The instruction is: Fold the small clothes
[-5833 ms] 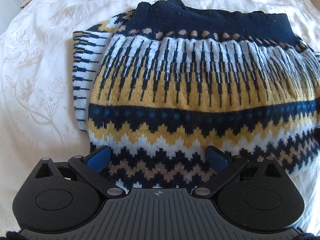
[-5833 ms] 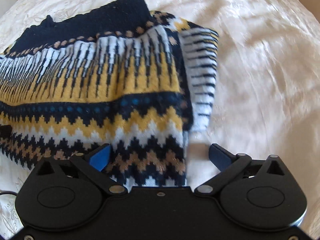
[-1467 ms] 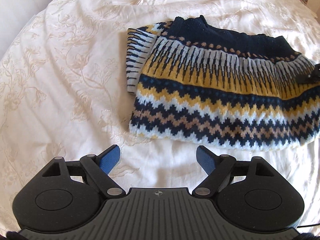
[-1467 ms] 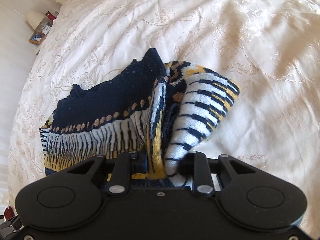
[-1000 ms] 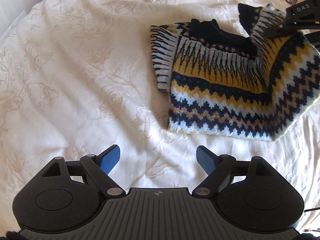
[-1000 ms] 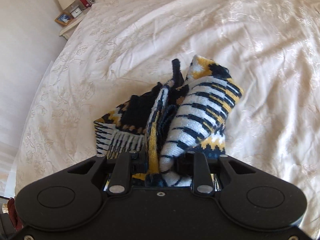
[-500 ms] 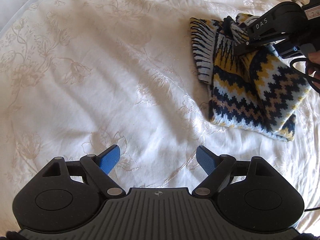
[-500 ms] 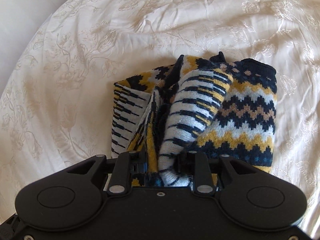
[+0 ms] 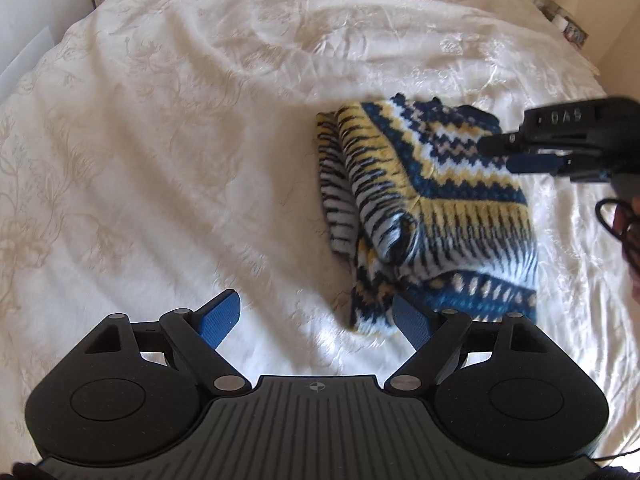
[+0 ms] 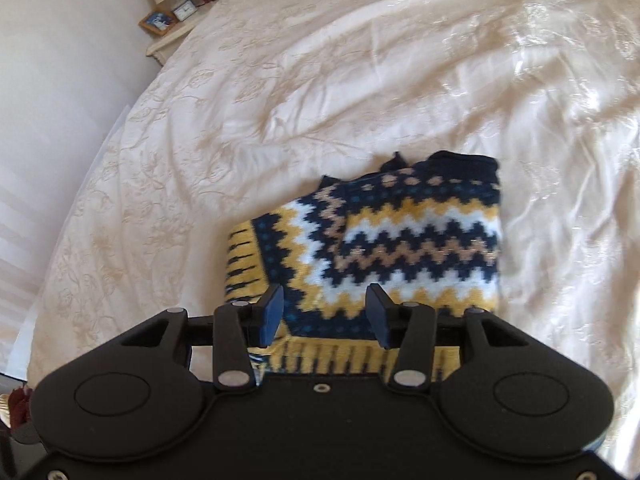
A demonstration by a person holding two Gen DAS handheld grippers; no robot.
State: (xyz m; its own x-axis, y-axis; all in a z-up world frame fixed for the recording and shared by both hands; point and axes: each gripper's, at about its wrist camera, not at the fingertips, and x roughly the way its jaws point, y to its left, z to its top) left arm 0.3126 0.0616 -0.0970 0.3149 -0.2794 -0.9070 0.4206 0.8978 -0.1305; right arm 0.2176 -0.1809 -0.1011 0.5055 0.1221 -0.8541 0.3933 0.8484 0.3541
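A knitted sweater (image 9: 428, 208) with navy, yellow and white zigzag bands lies folded in half on the cream bedspread (image 9: 180, 140). My left gripper (image 9: 316, 314) is open above bare bedspread, and its right fingertip (image 9: 408, 320) overlaps the sweater's near corner in the picture. At the right edge of the left wrist view, my right gripper (image 9: 532, 152) hovers over the far side of the sweater. In the right wrist view the right gripper (image 10: 325, 310) has its jaws opening. The sweater (image 10: 400, 240) lies beneath and beyond them, and neither pad presses on it.
A bedside table (image 10: 168, 36) with a lamp, a clock and a picture frame stands beyond the bed's far left corner. Part of a hand (image 9: 632, 224) and a black cable show at the right edge. Wide bedspread lies to the sweater's left.
The right gripper carried one side of the sweater across and laid it over the other half, then its jaws parted and let go. The left gripper drew back, still open.
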